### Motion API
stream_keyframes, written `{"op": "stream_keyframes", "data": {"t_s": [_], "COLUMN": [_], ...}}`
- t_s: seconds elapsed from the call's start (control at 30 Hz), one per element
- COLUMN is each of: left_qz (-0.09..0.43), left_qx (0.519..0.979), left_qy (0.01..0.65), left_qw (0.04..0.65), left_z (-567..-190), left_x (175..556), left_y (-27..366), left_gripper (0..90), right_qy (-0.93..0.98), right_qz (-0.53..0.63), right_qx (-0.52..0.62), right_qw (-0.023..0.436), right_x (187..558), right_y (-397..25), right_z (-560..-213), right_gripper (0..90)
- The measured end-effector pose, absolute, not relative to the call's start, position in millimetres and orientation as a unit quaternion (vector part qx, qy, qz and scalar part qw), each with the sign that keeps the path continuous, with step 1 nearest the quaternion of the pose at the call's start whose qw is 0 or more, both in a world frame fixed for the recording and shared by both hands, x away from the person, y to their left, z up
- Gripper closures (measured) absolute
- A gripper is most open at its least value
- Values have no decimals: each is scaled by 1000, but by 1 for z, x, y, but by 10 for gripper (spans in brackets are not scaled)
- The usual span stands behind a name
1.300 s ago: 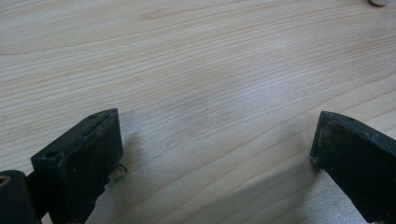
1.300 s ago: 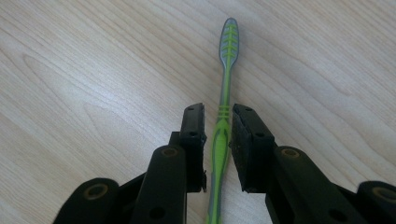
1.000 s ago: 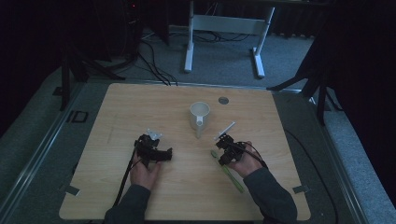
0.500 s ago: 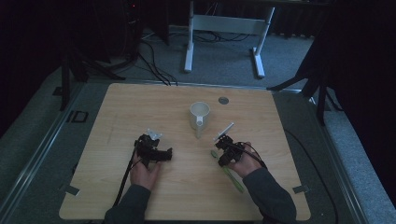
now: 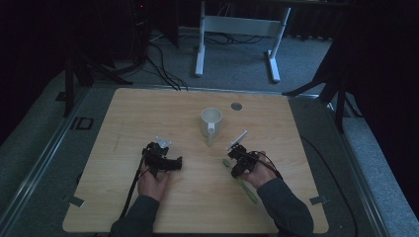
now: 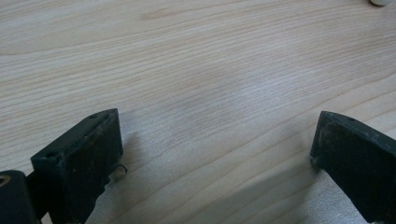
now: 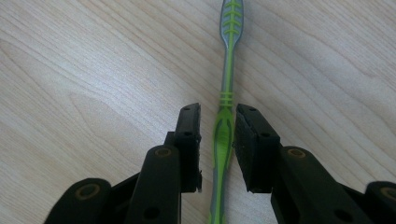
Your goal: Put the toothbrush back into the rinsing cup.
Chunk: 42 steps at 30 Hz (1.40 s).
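The green toothbrush (image 7: 227,93) lies flat on the desk (image 5: 148,113), and its long axis runs almost straight along the reach of the right tool (image 7: 217,122) — the one relation the coming grasp turns on. In the right gripper view the handle passes between the two black jaws, the grooved grip section sitting in the gap and the rest of the brush stretching away ahead of the tool. The jaws stand a little apart, one on each side of the handle; a sliver of wood shows beside the left one, and the right one looks close to touching or just touching. I judge it a narrow straddle rather than a firm pinch as yet.

In the high view the right tool (image 5: 239,160) sits over the near-right part of the desk, with the toothbrush (image 5: 245,187) running beneath the hand towards the person. The brush is plainly the right hand's business — the left tool (image 5: 160,160) is well apart on the other side, resting low over bare wood with its jaws spread wide and nothing between them.

A white mug (image 5: 211,122) stands upright beyond both tools, near the middle of the desk, somewhat nearer the right one. Closing squarely across the handle should suffice, since the jaws already lie crosswise to it.
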<state>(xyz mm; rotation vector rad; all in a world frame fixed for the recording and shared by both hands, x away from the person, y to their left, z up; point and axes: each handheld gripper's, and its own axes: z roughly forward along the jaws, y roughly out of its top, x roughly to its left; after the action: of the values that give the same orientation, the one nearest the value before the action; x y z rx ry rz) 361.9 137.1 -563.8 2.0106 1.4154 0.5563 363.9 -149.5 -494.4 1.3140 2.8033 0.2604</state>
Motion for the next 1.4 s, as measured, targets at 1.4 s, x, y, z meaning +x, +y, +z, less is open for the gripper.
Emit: {"op": "stream_keyframes", "data": {"t_s": [1.4], "left_qz": [209], "left_qx": [762], "left_qy": [531], "left_qw": [305], "left_z": [-564], "left_x": [362], "left_y": [136], "left_gripper": [24], "right_qy": [903], "right_qz": [61], "right_qx": [425], "right_qw": [1], "right_x": [363], "right_y": [-150], "right_z": [-507], "right_gripper": [695]}}
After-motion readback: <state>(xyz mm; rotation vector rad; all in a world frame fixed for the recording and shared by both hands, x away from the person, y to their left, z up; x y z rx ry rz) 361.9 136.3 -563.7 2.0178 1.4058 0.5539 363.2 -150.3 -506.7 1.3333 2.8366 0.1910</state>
